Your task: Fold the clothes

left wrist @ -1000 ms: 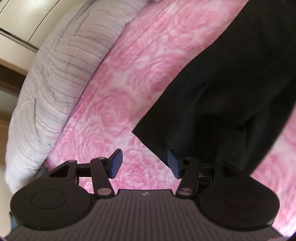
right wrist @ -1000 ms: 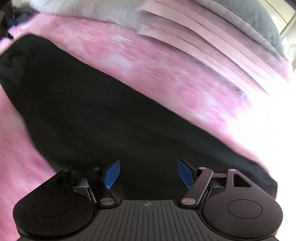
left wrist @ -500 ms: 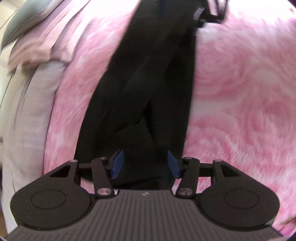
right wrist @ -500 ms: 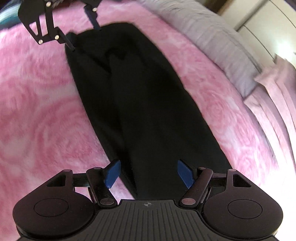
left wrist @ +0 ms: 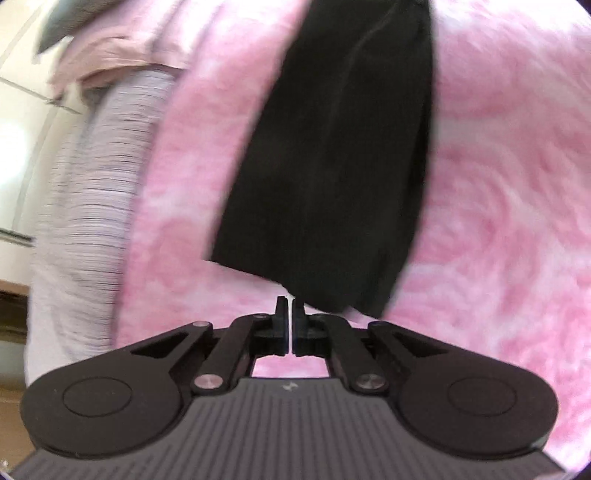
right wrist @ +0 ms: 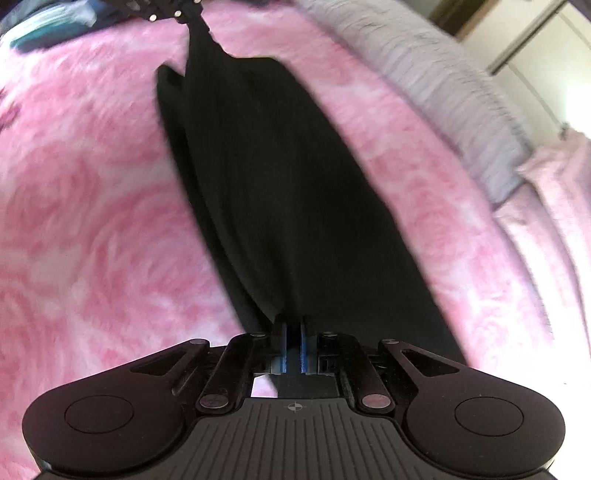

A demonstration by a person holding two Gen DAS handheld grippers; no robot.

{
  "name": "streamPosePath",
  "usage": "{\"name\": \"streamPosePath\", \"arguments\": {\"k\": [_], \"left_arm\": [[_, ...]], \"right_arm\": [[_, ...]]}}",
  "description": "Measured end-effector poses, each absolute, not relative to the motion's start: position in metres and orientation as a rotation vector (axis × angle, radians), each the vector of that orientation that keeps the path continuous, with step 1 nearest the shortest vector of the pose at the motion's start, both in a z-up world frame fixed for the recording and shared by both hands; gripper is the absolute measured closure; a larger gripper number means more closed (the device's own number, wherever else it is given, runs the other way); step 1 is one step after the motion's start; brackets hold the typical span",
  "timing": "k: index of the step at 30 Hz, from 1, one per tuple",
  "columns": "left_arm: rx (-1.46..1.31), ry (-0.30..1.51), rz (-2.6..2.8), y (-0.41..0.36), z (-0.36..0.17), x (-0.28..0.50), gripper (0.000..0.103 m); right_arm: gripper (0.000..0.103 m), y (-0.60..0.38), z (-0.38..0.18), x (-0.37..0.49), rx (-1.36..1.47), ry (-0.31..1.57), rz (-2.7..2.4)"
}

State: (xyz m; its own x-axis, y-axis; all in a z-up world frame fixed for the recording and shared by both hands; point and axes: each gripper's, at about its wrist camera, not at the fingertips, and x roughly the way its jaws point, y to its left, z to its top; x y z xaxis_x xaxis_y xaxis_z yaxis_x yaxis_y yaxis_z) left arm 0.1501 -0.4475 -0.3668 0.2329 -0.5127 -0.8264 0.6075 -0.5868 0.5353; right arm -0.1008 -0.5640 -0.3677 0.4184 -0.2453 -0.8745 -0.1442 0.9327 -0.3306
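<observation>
Right wrist view: right claw (right wrist: 293,345) clamped on the near end of the black garment (right wrist: 280,192), dark cloth pinched between the blue pads; jaws have just been closing. From that grip the garment's long axis runs straight away across the pink blanket (right wrist: 85,206) to the left claw (right wrist: 184,13), which pinches the far end. Grey pillow (right wrist: 436,88) lies off to the garment's right. Left wrist view: left claw (left wrist: 291,321) drawn together at the garment's (left wrist: 340,158) near corner; whether cloth sits between the tips I cannot tell. Judgement: each claw owns one end, so the fold goes end to end.
</observation>
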Motion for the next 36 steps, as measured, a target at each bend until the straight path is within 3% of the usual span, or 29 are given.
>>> {"name": "streamPosePath", "arguments": {"k": [2,4,5,6,16,18,22,31,36], "left_arm": [[1.593,0.082,-1.532,-0.443,-0.37,0.143,0.098],[1.584,0.076,-1.523,-0.433,-0.367,0.139,0.097],[1.578,0.077,-1.519,-0.43,-0.366,0.137,0.091],[1.572,0.082,-1.516,-0.429,-0.365,0.134,0.087],[1.488,0.092,-1.509,-0.455,-0.344,0.09,0.084],[1.477,0.075,-1.537,-0.469,-0.339,0.067,0.071],[1.437,0.044,-1.598,-0.502,-0.33,0.004,0.07],[1.415,-0.01,-1.844,-0.595,-0.34,-0.202,0.062],[1.407,0.098,-1.867,-0.675,-0.355,-0.275,0.061]], "right_arm": [[0.085,-0.568,-0.373,-0.101,-0.345,1.164,-0.077],[0.055,-0.566,-0.373,-0.108,-0.329,1.168,-0.101],[0.052,-0.565,-0.373,-0.113,-0.322,1.169,-0.114],[0.052,-0.565,-0.373,-0.118,-0.305,1.173,-0.121],[0.052,-0.585,-0.351,-0.204,-0.042,1.22,-0.453],[0.052,-0.598,-0.346,-0.234,0.014,1.214,-0.554],[0.052,-0.635,-0.342,-0.314,0.237,1.17,-0.784],[0.052,-0.782,-0.342,-0.493,0.679,0.882,-1.116],[0.052,-0.891,-0.343,-0.571,0.81,0.7,-1.171]]}}
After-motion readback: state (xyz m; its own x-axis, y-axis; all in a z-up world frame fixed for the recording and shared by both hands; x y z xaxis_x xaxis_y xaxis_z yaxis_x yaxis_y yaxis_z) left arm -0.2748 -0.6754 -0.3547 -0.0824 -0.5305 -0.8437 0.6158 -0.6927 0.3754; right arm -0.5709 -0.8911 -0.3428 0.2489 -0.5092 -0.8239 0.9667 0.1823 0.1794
